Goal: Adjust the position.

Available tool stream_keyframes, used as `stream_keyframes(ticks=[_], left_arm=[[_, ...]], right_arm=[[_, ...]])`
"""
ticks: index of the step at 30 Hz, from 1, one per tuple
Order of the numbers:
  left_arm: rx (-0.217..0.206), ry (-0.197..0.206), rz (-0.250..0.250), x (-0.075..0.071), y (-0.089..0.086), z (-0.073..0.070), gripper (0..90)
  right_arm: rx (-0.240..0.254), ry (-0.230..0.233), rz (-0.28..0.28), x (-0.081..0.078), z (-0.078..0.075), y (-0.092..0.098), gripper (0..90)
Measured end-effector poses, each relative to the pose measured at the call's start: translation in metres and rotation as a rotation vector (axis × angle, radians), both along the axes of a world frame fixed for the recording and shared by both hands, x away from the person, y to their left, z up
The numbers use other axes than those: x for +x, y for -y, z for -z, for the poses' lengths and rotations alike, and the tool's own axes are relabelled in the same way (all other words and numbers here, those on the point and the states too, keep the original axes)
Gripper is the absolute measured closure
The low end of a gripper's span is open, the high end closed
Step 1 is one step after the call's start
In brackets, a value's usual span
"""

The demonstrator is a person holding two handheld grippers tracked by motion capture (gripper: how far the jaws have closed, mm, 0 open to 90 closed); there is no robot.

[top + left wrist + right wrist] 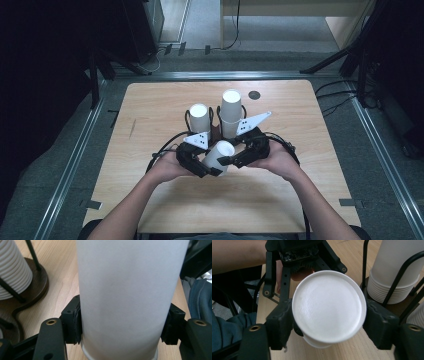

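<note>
A single white paper cup (218,156) lies tilted between my two grippers at the middle of the table. In the left gripper view its wall (130,290) stands between the jaws, and both pads (75,320) press on its sides, so the left gripper (211,168) is shut on it. The right gripper (228,159) faces the cup's closed round end (329,307). Its pads (377,325) stand right at the cup's sides without squeezing it. Behind the grippers, a shorter stack of cups (199,117) and a taller stack (231,112) stand in a black wire holder.
The holder's dark brown base (37,285) sits just beyond the held cup, with its wire posts (364,262) close to the right gripper. A small dark disc (254,94) lies near the far edge of the wooden table (150,115). Dark stands and cables surround the table.
</note>
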State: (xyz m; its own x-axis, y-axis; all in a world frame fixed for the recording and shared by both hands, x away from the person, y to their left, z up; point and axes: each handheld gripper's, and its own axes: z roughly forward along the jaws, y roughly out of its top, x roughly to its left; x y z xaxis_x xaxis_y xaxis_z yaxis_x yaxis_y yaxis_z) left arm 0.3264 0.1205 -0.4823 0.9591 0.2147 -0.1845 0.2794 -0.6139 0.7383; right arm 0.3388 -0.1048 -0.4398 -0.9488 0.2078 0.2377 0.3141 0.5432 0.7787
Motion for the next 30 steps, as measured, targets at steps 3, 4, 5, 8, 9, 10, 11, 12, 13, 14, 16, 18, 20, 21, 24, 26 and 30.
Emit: stream_keyframes(ticks=[3,4,5,8,9,10,11,12,13,14,16,18,20,21,24,26,30], left_arm=[[0.011,-0.036,-0.011,0.003,-0.005,-0.002,33.7],[0.034,-0.052,-0.009,0.004,-0.006,-0.003,33.3],[0.047,-0.041,-0.011,0.003,-0.009,-0.005,33.1],[0.052,-0.034,-0.032,0.004,-0.021,-0.011,33.1],[0.053,-0.029,-0.035,0.004,-0.024,-0.014,33.1],[0.055,-0.02,-0.046,0.004,-0.025,-0.016,33.0],[0.058,-0.009,-0.055,0.004,-0.026,-0.018,32.9],[0.064,-0.002,-0.062,0.004,-0.028,-0.021,32.9],[0.073,0.008,-0.069,0.003,-0.028,-0.023,32.9],[0.087,0.014,-0.073,0.003,-0.028,-0.024,32.8],[0.118,0.029,-0.069,0.004,-0.027,-0.027,32.6],[0.147,0.037,-0.074,0.004,-0.025,-0.028,32.6],[0.178,0.044,-0.075,0.005,-0.024,-0.029,32.5],[0.198,0.046,-0.072,0.006,-0.023,-0.03,32.5],[0.238,0.044,-0.079,0.008,-0.021,-0.03,32.5],[0.275,0.049,-0.079,0.009,-0.017,-0.03,32.5],[0.336,0.055,-0.076,0.012,-0.01,-0.028,32.4]], right_arm=[[0.0,0.02,0.012,0.002,0.0,0.003,25.8],[0.0,0.022,0.011,0.002,0.0,0.003,25.3],[-0.002,0.023,0.011,0.002,0.001,0.004,25.3],[-0.032,0.027,0.008,0.002,0.005,0.005,25.3],[-0.041,0.028,0.003,0.002,0.007,0.004,25.3],[-0.051,0.027,-0.002,0.002,0.008,0.003,25.3],[-0.061,0.031,-0.006,0.002,0.009,0.003,25.3],[-0.075,0.04,-0.011,0.001,0.011,0.002,25.3],[-0.086,0.045,-0.013,0.0,0.013,0.001,25.3],[-0.094,0.049,-0.019,0.0,0.014,0.001,25.3],[-0.105,0.055,-0.023,-0.002,0.016,0.0,25.3],[-0.109,0.062,-0.027,-0.002,0.018,0.0,25.3],[-0.127,0.061,-0.022,-0.002,0.02,0.002,25.3],[-0.132,0.065,-0.023,-0.002,0.021,0.002,25.3],[-0.146,0.064,-0.021,-0.002,0.025,0.004,25.3],[-0.154,0.074,-0.02,-0.004,0.027,0.005,25.5],[-0.166,0.076,-0.012,-0.004,0.029,0.006,25.5]])
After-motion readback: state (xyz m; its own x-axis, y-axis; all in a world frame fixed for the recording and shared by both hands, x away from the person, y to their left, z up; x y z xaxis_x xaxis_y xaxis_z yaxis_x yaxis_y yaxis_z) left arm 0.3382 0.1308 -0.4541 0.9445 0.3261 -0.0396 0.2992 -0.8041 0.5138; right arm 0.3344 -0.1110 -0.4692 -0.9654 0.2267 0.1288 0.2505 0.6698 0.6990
